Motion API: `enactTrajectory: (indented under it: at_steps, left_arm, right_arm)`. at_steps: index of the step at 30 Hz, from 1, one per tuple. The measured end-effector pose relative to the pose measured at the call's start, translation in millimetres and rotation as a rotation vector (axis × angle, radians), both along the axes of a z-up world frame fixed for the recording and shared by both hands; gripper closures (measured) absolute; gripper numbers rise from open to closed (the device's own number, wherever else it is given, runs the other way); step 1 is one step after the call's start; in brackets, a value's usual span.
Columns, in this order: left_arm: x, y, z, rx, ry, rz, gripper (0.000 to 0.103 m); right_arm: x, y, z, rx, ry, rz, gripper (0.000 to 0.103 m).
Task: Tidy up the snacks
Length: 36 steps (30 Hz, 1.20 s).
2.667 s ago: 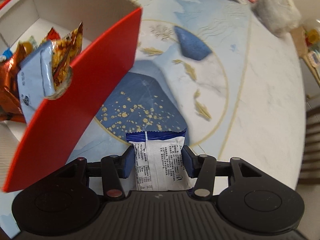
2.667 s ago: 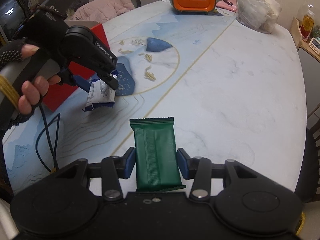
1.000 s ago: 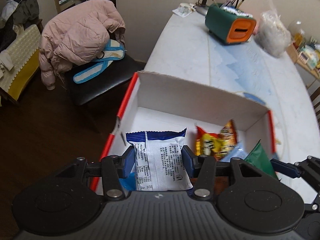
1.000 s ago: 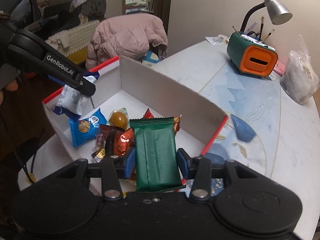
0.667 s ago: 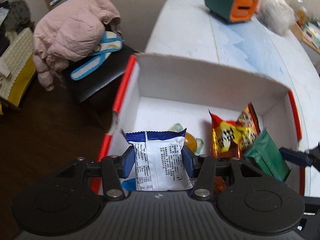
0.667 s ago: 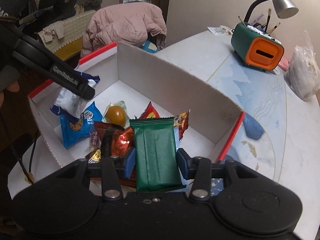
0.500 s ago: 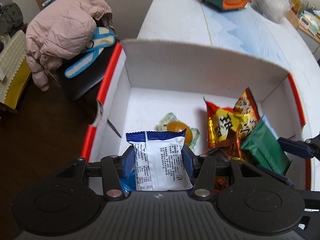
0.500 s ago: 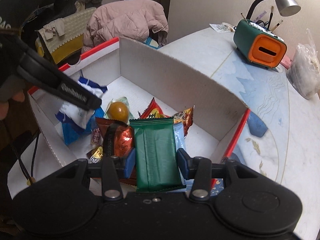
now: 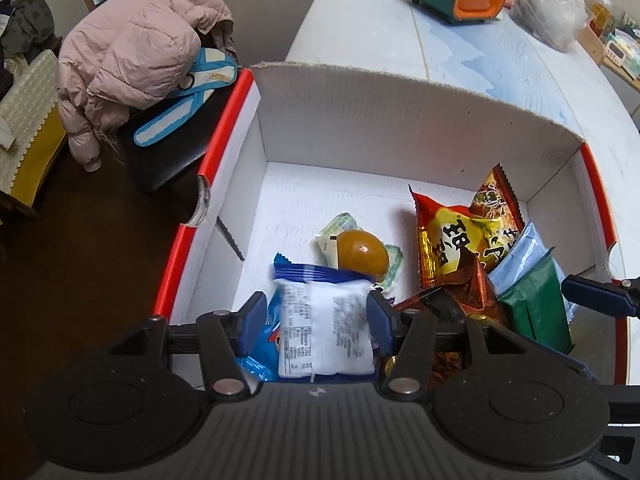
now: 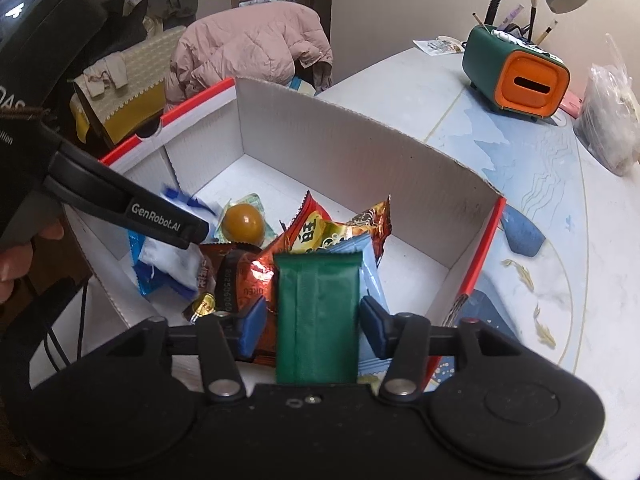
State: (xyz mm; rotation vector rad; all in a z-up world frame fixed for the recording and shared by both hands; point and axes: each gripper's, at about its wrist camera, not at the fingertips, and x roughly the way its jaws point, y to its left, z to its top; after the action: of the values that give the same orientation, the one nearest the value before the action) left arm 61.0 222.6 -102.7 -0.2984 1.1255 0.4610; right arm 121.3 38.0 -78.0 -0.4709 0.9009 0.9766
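A red-and-white cardboard box (image 9: pixel 360 76) sits on the table edge with several snacks inside. My left gripper (image 9: pixel 318 316) hangs over its near left corner. Its jaws are opening, and the white-and-blue packet (image 9: pixel 324 328) between them looks blurred, with a gap beside the left pad. In the right wrist view the same packet (image 10: pixel 172 256) lies under the left gripper's finger (image 10: pixel 160 220). My right gripper (image 10: pixel 312 320) is over the box's (image 10: pixel 360 120) near right side, jaws opening. The green bar (image 10: pixel 316 292) stands between the pads with gaps on both sides.
In the box lie a brown egg packet (image 9: pixel 360 248), red-and-yellow packets (image 9: pixel 460 236), a light blue packet (image 9: pixel 520 252) and a brown foil wrapper (image 10: pixel 240 276). A green-and-orange pen holder (image 10: pixel 516 76) and a plastic bag (image 10: pixel 612 120) stand farther on the table. A pink jacket (image 9: pixel 132 48) drapes a chair.
Both grippers sank lower into the box. Their jaws have widened, and the white-and-blue packet and the green bar are no longer pinched and have slipped down.
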Motion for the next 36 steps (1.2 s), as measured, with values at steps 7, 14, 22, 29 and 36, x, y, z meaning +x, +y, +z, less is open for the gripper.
enactTrajectory:
  at_steps: [7, 14, 22, 29, 36]
  left_arm:
    - [-19, -7, 21, 0.012, -0.070, 0.010, 0.046]
    - [-42, -23, 49, 0.040, -0.180, -0.008, 0.045]
    - [-64, -47, 82, 0.073, -0.288, -0.027, 0.037]
    - [-79, -64, 101, 0.090, -0.356, -0.047, 0.037]
    - [-90, -77, 114, 0.114, -0.405, -0.059, 0.033]
  right_arm:
    - [-4, -12, 12, 0.049, 0.009, -0.012, 0.045]
    - [-5, -33, 34, 0.125, 0.020, -0.040, 0.039]
    - [-12, -58, 63, 0.219, 0.008, -0.060, 0.033]
    - [-21, -76, 81, 0.277, -0.017, -0.071, 0.021]
    - [-27, -96, 94, 0.332, -0.044, -0.080, 0.011]
